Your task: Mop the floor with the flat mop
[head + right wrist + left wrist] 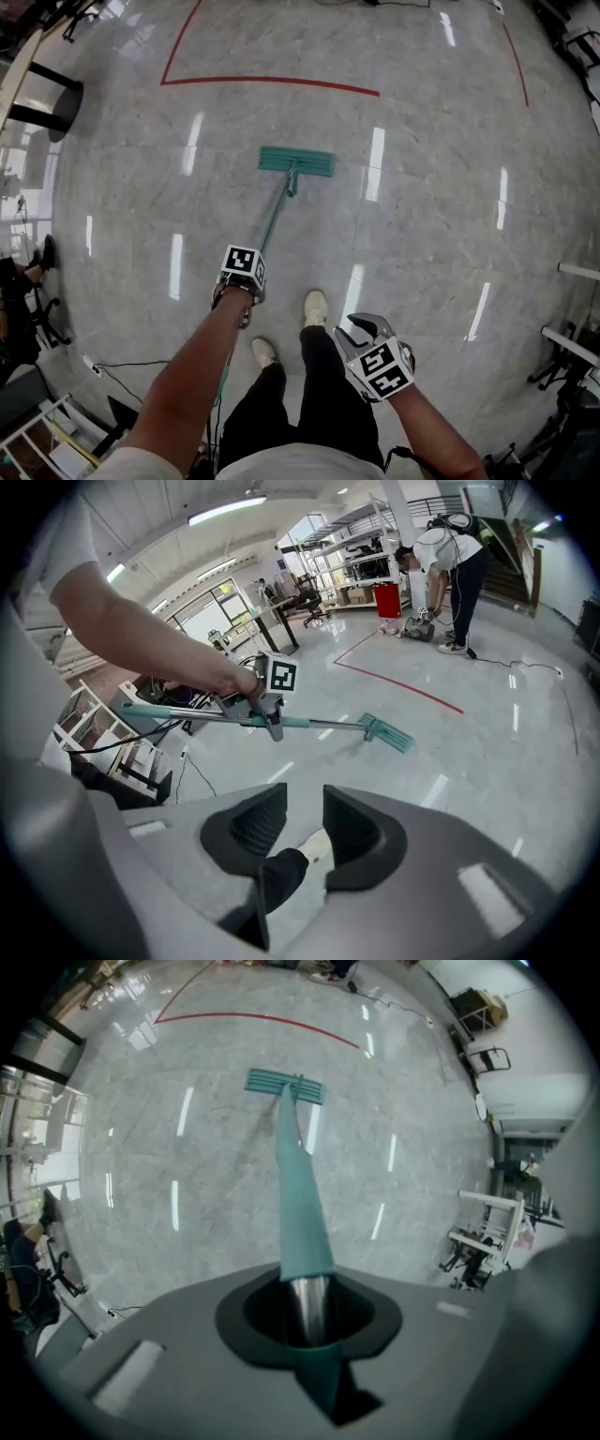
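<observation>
One left tool point(309, 1314), arm extended, apparently clamps flat mop point(296, 161).

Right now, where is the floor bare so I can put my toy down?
Bare floor lies between the flat mop head and the red line, and right of the mop. Crowded: lower left by the cable and white rack, right edge by metal frames.

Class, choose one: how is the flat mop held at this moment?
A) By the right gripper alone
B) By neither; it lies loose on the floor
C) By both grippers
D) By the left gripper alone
D: the left gripper is shut on the mop handle, while the right gripper is open, empty and away from it.
</observation>
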